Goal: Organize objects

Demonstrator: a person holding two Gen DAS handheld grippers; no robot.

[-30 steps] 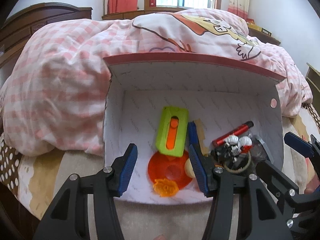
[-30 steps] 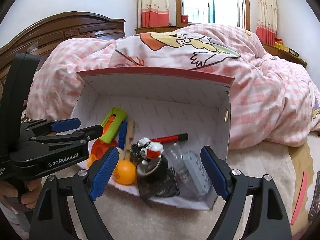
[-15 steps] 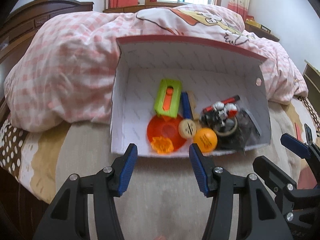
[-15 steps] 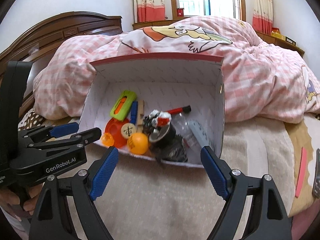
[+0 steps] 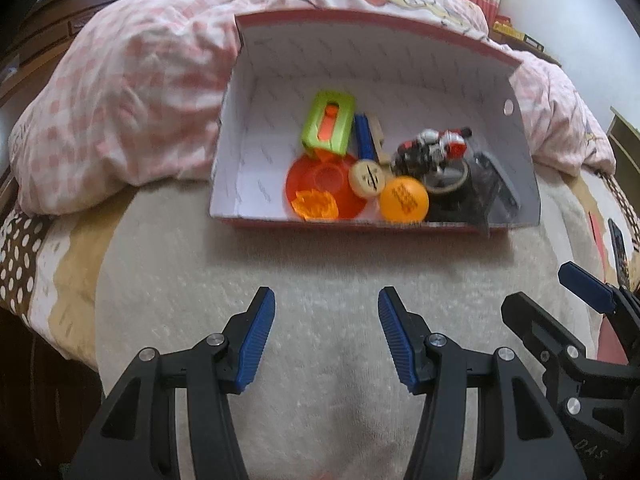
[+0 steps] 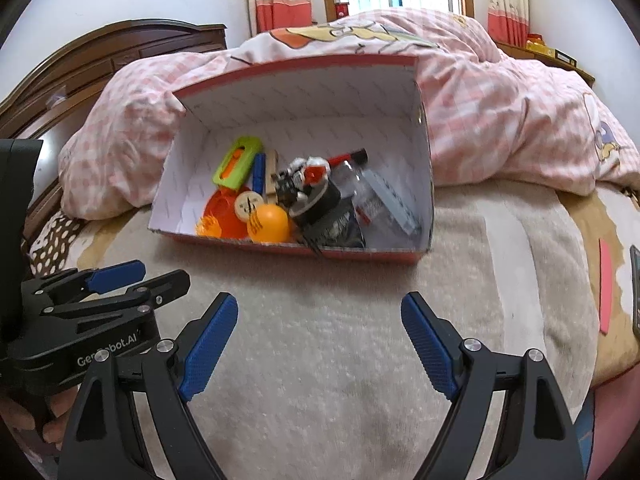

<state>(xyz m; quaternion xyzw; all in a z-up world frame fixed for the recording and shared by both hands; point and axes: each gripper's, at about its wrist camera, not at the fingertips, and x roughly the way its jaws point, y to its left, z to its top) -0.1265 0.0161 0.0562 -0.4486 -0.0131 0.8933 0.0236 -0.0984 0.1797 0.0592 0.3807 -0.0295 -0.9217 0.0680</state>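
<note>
A red-edged cardboard box lies on the bed with its open side facing me. Inside it are a green and orange toy, an orange disc, a wooden round piece, an orange ball, a small robot figure, a tape roll and dark packets. My left gripper is open and empty over the towel in front of the box. My right gripper is open and empty too, to the right of the left one.
A cream towel covers the bed in front of the box. A pink checked duvet is heaped behind and around it. A dark wooden headboard stands at the left. A thin red strip lies at the right.
Both grippers have drawn back from the box and sunk a little, so the box looks smaller and farther away. Their jaws stayed open and empty.
</note>
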